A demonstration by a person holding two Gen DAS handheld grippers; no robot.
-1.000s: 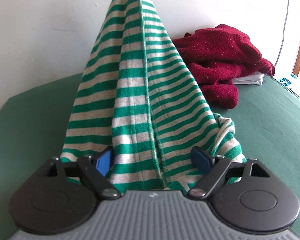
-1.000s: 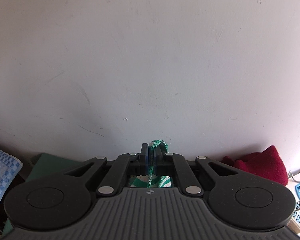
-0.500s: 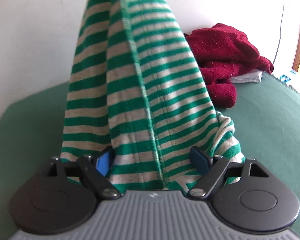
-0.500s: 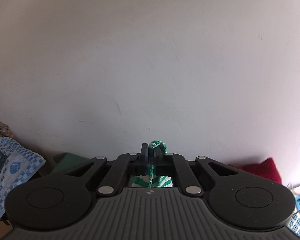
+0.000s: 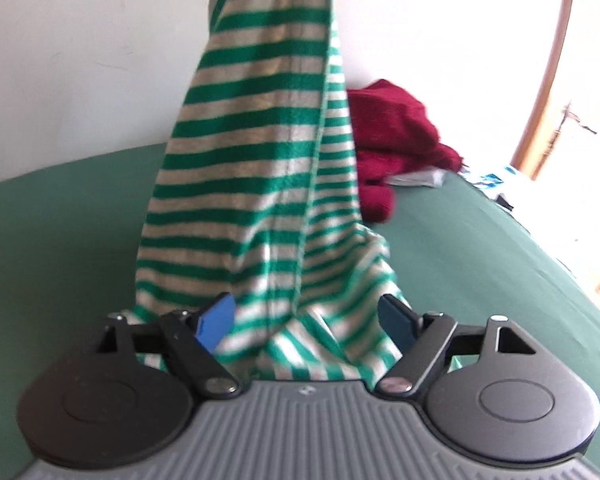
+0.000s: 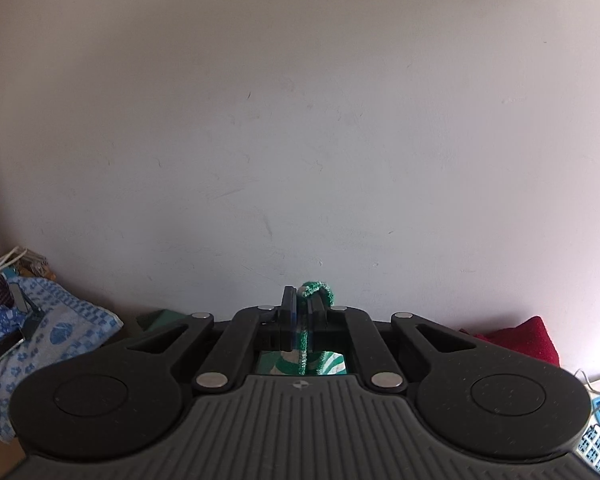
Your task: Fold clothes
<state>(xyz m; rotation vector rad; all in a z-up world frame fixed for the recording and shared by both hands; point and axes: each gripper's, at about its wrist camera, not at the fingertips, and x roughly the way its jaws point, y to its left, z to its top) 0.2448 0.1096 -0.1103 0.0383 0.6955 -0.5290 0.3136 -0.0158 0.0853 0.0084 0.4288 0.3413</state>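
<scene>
A green-and-grey striped garment [image 5: 260, 160] hangs in a tall drape from above the left wrist view down to the green tabletop [image 5: 480, 248]. Its lower folds lie between the blue fingers [image 5: 216, 322] of my left gripper [image 5: 306, 320], which stands wide open around the cloth without pinching it. In the right wrist view my right gripper [image 6: 302, 300] is shut on a green hem of the striped garment [image 6: 320, 288], held up in front of a bare white wall. More striped cloth shows below its jaws.
A crumpled dark red garment [image 5: 392, 128] lies at the back of the table against the wall, also the red garment [image 6: 528, 340] low right. A blue patterned cloth [image 6: 40, 332] with small items sits off the table's left. A wooden window frame [image 5: 548, 80] is at the right.
The left gripper has risen and swung, so the drape leans right and now covers part of the red pile. The right gripper has lifted and panned; more of the blue patterned cloth shows.
</scene>
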